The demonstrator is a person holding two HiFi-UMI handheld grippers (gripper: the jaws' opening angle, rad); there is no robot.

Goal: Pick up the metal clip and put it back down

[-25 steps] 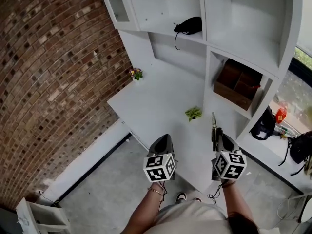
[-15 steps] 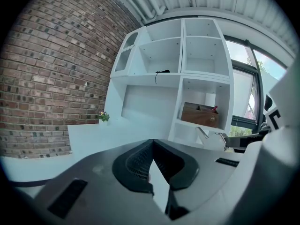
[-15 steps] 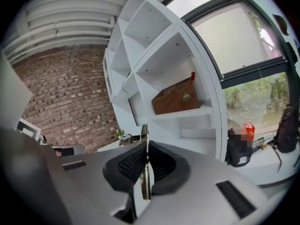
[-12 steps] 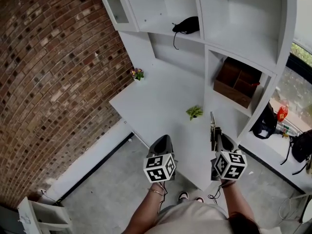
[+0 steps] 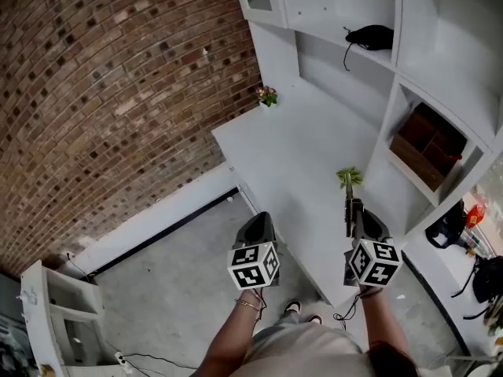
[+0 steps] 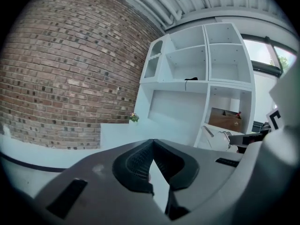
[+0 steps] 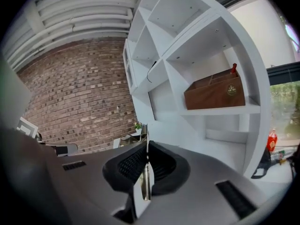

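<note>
A thin metal clip (image 5: pixel 347 204) sticks up and forward out of my right gripper (image 5: pixel 351 220), which is shut on it; in the right gripper view the clip (image 7: pixel 146 182) runs as a bright strip between the two black pads. The right gripper hangs over the near right part of the white desk (image 5: pixel 299 155). My left gripper (image 5: pixel 259 225) is shut with nothing in it, held at the desk's near edge, left of the right one. In the left gripper view its pads (image 6: pixel 140 165) meet at the tip.
A small green plant (image 5: pixel 350 177) sits on the desk just beyond the clip. A tiny flower pot (image 5: pixel 268 96) stands at the far corner by the brick wall (image 5: pixel 118 93). The white shelf unit holds a brown wooden box (image 5: pixel 428 146) and a black object (image 5: pixel 369 34).
The head view has swung, so the desk and shelves sit further right and more floor shows at left. Both grippers keep their pose, the clip still held in the right one.
</note>
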